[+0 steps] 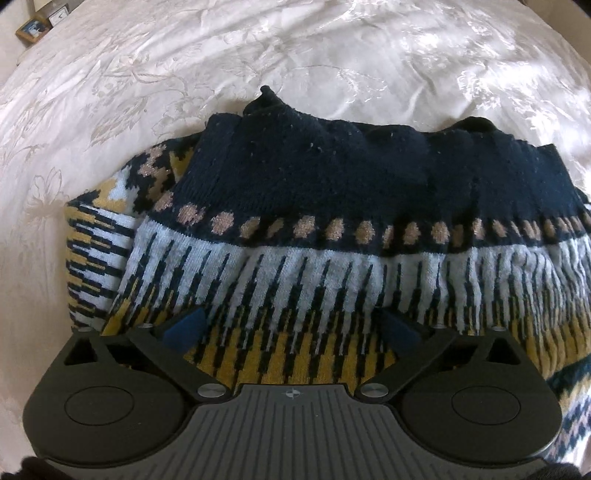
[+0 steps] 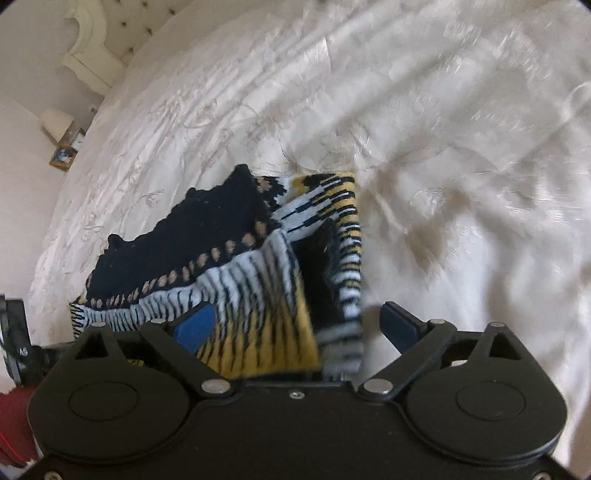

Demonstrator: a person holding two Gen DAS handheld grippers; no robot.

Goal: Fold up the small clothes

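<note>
The bedspread, pale and embossed, fills both views and carries everything; it lies wrinkled but flat enough under the work.

The knitted sweater sits at the centre of the bed, already doubled into a rough block: navy panel at 12 o'clock in the left wrist view, a row of tan dots beneath it, then white-and-navy streaks running into yellow at 6 o'clock. A patterned sleeve or side layer pokes out at 9 o'clock, beyond the top layer's edge. In the right wrist view one end gapes at centre, its layers parted with a dark hollow between them.

Your left gripper stands spread wide over the yellow band, pointing steeply down, pads clear of the knit as far as can be seen. Your right gripper is likewise spread; the open end of the fold lies between its fingers, but nothing is pinched.

Judgement: the fold appears laid and released, awaiting tidying. Take the gaping end low, catching every layer together, and square it to the block. Tuck the 9 o'clock overhang under. Thick knit springs back, so press it flat before withdrawing.

A small framed picture stands off the bed at 11 o'clock, no concern.
</note>
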